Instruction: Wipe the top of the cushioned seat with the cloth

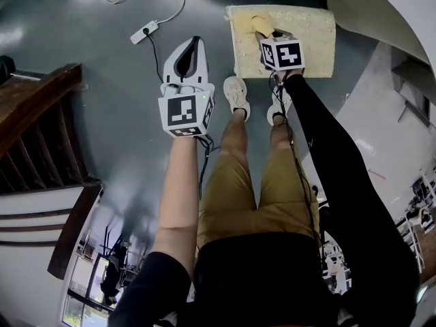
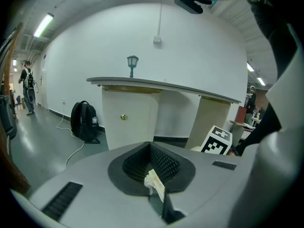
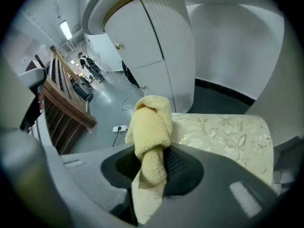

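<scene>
Right gripper [image 3: 152, 167] clamps cloth [image 3: 151, 127] at seat's [image 3: 228, 132] 10 o'clock corner; left gripper [image 1: 195, 46] closed, off at 9. We judge most of the top unwiped.

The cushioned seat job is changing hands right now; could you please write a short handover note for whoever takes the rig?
Right gripper: shut on the yellow cloth, held over the near-left part of the cushioned seat.
Left gripper: shut on a small pale scrap, off to the seat's left above the floor, not part of the wiping.
Done: cloth picked up and brought to the seat top.
Left: the pictures show no sign of how much is wiped; cover the whole top to be safe.
</scene>
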Motion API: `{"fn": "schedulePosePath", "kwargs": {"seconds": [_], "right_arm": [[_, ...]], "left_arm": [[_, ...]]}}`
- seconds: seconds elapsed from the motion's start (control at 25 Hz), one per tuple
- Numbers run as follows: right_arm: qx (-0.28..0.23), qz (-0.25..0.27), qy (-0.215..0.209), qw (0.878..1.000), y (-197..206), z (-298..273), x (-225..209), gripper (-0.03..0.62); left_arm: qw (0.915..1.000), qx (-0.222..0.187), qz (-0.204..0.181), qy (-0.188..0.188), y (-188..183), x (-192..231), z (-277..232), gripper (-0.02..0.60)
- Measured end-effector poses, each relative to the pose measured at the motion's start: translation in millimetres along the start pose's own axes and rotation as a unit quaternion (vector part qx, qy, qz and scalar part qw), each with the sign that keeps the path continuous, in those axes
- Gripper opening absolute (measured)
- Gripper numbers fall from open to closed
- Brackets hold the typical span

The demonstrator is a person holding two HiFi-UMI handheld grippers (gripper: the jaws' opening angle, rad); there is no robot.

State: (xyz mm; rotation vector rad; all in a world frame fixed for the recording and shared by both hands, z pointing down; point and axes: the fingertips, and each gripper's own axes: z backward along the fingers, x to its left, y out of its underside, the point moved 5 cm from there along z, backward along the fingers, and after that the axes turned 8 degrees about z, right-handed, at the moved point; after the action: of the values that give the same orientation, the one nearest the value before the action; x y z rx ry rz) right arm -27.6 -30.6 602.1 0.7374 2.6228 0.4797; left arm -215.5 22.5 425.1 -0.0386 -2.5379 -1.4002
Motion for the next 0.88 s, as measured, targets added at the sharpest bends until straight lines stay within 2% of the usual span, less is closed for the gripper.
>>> {"fn": "schedulePosePath", "kwargs": {"seconds": [0.4, 0.88], "right_arm": [[-0.007, -0.041, 0.055, 0.998, 25.2, 44.7, -105.0, 0.104], [-0.025, -0.108, 0.105, 0.988, 78.9, 104.3, -226.6, 0.104]], "left_arm": [[0.9996, 0.003, -0.013, 0.024, -4.8, -68.5, -35.1, 0.008], [0.9992, 0.005, -0.03, 0.027, -8.7, -144.6, -62.6, 0.008]]}}
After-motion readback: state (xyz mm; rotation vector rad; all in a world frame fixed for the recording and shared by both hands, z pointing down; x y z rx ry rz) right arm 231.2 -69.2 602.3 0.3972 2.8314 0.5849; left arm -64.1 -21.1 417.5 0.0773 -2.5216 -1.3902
